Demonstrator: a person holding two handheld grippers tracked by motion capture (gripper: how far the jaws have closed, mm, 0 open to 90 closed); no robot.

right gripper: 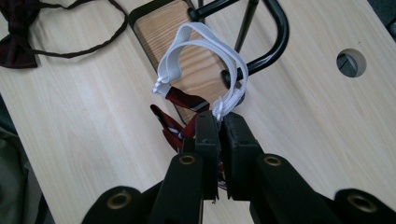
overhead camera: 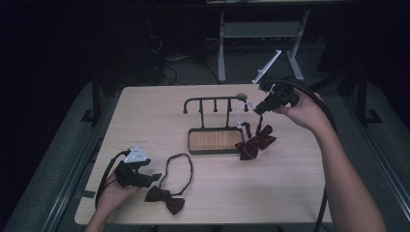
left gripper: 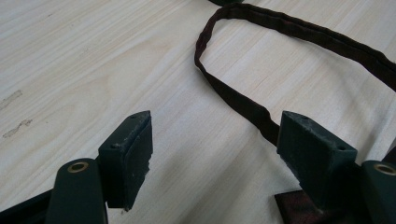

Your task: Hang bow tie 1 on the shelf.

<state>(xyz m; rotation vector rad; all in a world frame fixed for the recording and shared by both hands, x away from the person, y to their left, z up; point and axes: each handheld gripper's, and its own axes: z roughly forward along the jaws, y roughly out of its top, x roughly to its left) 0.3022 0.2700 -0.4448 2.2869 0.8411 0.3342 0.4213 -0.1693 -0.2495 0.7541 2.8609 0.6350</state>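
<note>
Currently, per item:

right gripper: jaws pinched together on the white elastic strap of the red striped bow tie; held up off the table, at the far right end of the hanger rack in the high view.

white elastic strap: loops out ahead of the closed jaws, passing across the black bar at the rack's end; whether it rests on the bar or only hangs in front of it, cannot tell. Far end joins the bow.

red striped bow tie: hangs from the strap just below and left of the right jaws in the right gripper view; in the high view its lower part lies on the table, just beside the right edge of the rack's tray.

hanger rack: black bar with pegs over a wooden tray, directly ahead of the right gripper.

left gripper: jaws wide apart, nothing gripped; low over the table, held in the left hand near the front left corner.

dark bow tie: flat on the table just right of the left gripper.

dark neck band: runs between the open jaws towards the right-hand one; contact with that pad, cannot tell. Its loop lies ahead of the gripper, towards the tray.
</note>
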